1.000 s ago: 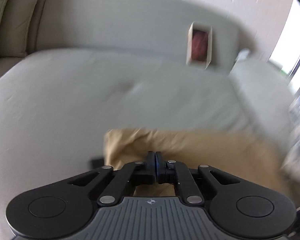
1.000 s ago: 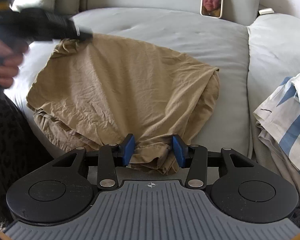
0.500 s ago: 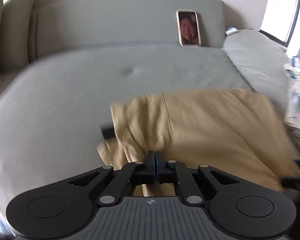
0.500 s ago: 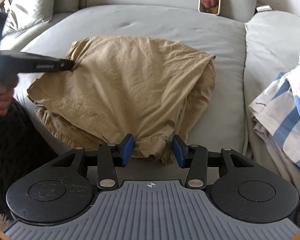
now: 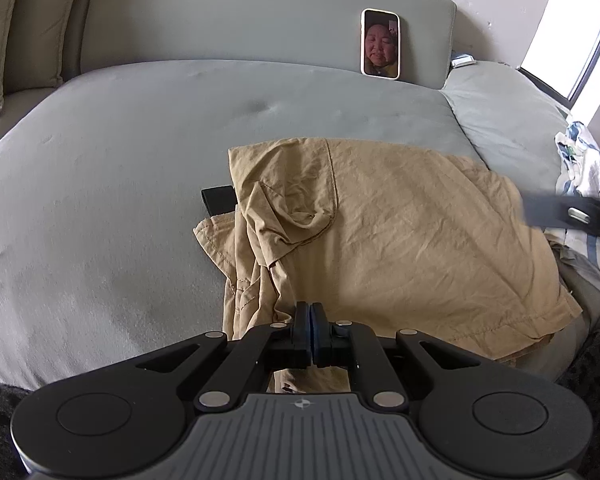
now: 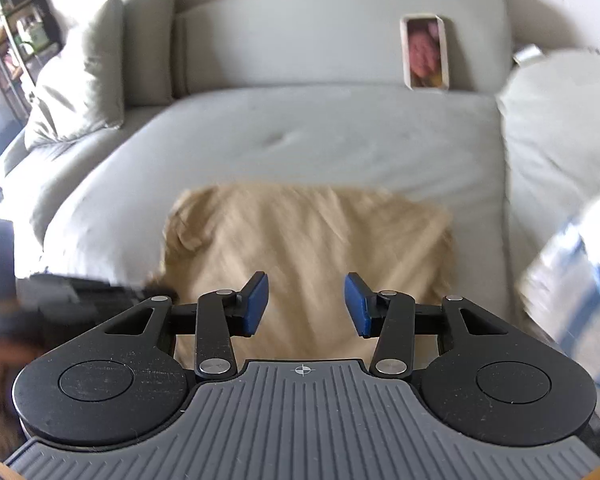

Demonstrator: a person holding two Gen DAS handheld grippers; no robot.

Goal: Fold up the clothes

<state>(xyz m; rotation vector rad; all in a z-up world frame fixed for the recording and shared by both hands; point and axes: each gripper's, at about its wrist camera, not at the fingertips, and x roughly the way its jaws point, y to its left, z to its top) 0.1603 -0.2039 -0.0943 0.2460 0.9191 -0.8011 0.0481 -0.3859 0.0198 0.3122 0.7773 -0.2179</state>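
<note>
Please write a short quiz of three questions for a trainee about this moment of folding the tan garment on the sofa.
1. True or false: the left gripper is shut on the tan garment.
2. Multiple choice: the phone is
A. lying flat on the seat
B. standing against the sofa backrest
C. on top of the garment
3. Fill in: the right gripper has its jaws ____ with nothing between its blue pads.

Key:
1. True; its pads are pressed together with a bunch of cloth pinched at the near edge.
2. B
3. open; it hangs above the garment.
</note>
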